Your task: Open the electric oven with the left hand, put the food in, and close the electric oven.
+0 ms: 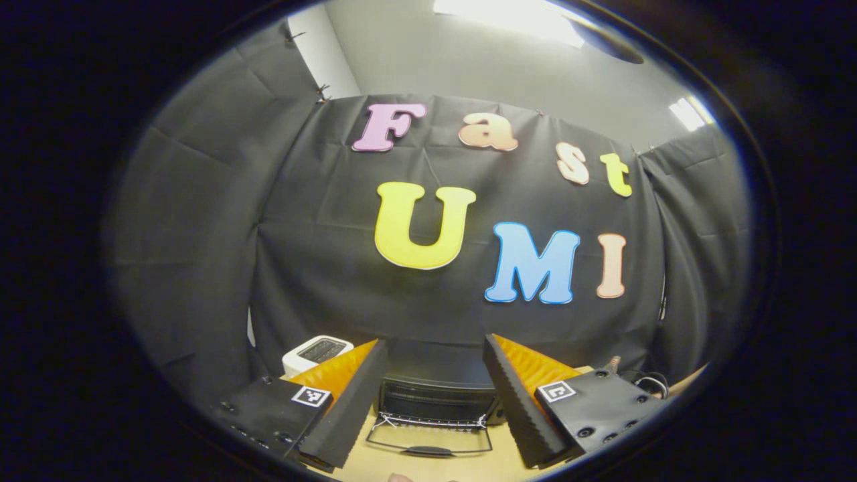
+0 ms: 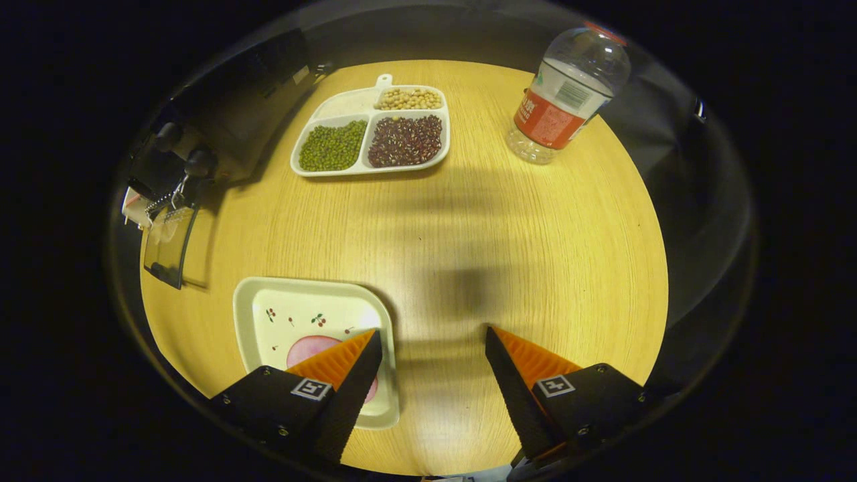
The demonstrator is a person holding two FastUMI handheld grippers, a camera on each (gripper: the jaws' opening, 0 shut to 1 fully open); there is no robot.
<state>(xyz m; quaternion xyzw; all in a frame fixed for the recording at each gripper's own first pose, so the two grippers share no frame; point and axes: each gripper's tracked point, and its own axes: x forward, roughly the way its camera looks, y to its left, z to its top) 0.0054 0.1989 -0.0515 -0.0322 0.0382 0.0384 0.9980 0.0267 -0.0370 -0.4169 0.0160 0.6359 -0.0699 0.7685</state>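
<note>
Standing on the round wooden table [image 2: 469, 221] are a clear plastic water bottle [image 2: 569, 94] with a red label near the far right edge and a white divided tray [image 2: 371, 127] near the far middle, its compartments holding green beans, dark reddish beans and pale yellow beans, with one compartment looking pale and smooth. Nearer, at the lower left of the right gripper view, lies a square cream plate [image 2: 294, 321] with small printed sprigs, and on it a flat pink slice of food [image 2: 309, 349], partly hidden behind the left finger of the right gripper [image 2: 434, 351]. That gripper hangs above the table with its fingers spread wide and nothing between them. The oven [image 2: 234, 107] sits at the far left edge of the table, a dark box seen at a steep angle; its glass door [image 2: 167, 244] is swung down and open, lying close to the tabletop with a dark handle along its outer edge. In the left gripper view the left gripper [image 1: 435, 358] is likewise wide open and holds nothing, and between its ridged fingers the oven [image 1: 438, 398] faces the camera, its door [image 1: 428, 438] lowered flat toward the wood with a wire rack edge at the mouth. A white boxy appliance [image 1: 316, 353] stands just left of it, against the creased black cloth wall [image 1: 234, 234].
</note>
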